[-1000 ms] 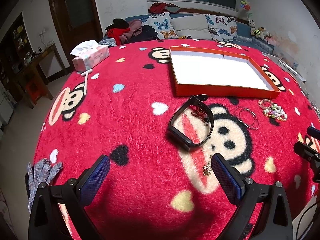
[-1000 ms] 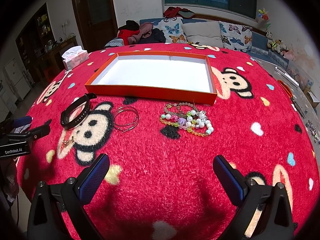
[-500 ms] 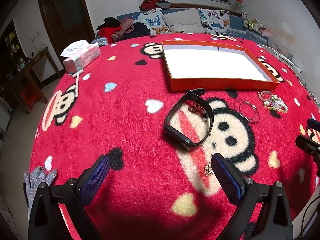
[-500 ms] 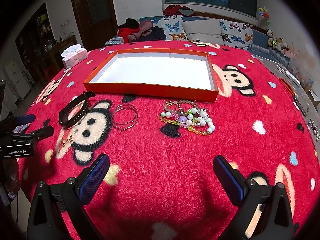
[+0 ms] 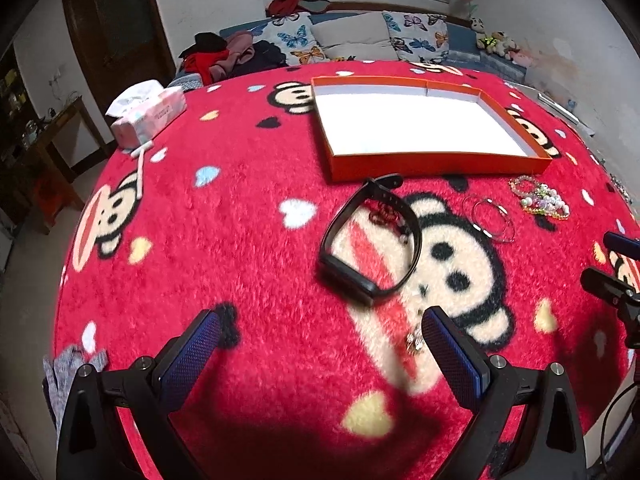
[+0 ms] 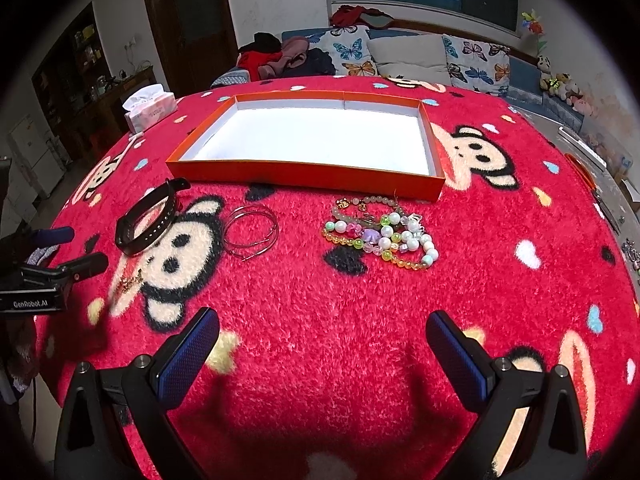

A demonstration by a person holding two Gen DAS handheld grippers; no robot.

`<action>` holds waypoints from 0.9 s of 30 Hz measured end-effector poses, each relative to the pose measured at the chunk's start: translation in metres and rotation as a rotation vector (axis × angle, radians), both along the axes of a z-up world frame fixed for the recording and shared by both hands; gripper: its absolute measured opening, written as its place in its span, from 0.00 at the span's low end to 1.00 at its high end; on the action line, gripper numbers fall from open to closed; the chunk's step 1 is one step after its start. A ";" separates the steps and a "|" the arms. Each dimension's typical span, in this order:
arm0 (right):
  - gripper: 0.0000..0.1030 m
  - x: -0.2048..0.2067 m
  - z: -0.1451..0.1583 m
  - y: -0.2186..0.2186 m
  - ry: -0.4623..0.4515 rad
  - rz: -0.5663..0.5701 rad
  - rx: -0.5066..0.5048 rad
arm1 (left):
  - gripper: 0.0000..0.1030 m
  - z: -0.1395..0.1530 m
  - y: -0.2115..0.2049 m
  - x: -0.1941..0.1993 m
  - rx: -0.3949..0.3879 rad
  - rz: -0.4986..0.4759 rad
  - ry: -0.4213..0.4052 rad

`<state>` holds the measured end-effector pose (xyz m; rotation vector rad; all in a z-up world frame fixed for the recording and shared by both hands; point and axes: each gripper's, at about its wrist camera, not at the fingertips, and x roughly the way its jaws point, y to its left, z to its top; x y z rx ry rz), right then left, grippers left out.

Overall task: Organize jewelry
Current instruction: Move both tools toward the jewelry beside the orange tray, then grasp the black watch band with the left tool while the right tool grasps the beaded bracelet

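The surface [image 6: 500, 312] is round and covered in a shaggy red plush cloth printed with cartoon monkey faces and small hearts. Toward its far side sits a shallow rectangular orange tray [image 6: 304, 170] with a plain white floor; nothing lies in it.

The left claw [image 5: 320, 346] hangs low over the near edge with its blue textured pads [image 5: 188, 356] spread wide, gripping nothing and touching nothing. The right claw [image 6: 322, 346] is likewise spread wide and empty above the cloth.

All the jewelry lies loose on the plush, in front of the tray's near wall. A black strap-like band [image 5: 370, 240], curled into an open loop, rests just ahead of the left claw, with a small dark red piece [image 5: 382, 216] inside the loop. To its right lie thin silver wire bangles [image 6: 251, 230], then a tangled heap of pearly and coloured bead bracelets [image 6: 380, 232]. A tiny gold-toned trinket [image 5: 416, 338] lies just beside the left claw's right pad.
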<state>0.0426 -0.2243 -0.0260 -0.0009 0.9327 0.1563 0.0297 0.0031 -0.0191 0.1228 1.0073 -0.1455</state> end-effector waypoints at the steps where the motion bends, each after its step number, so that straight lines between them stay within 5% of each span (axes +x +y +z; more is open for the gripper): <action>1: 1.00 0.000 0.000 0.000 0.000 0.001 0.001 | 1.00 0.000 -0.001 0.002 0.006 -0.009 -0.001; 27: 1.00 0.032 -0.001 -0.025 0.016 0.069 0.016 | 0.97 -0.016 -0.025 0.063 0.035 -0.225 0.039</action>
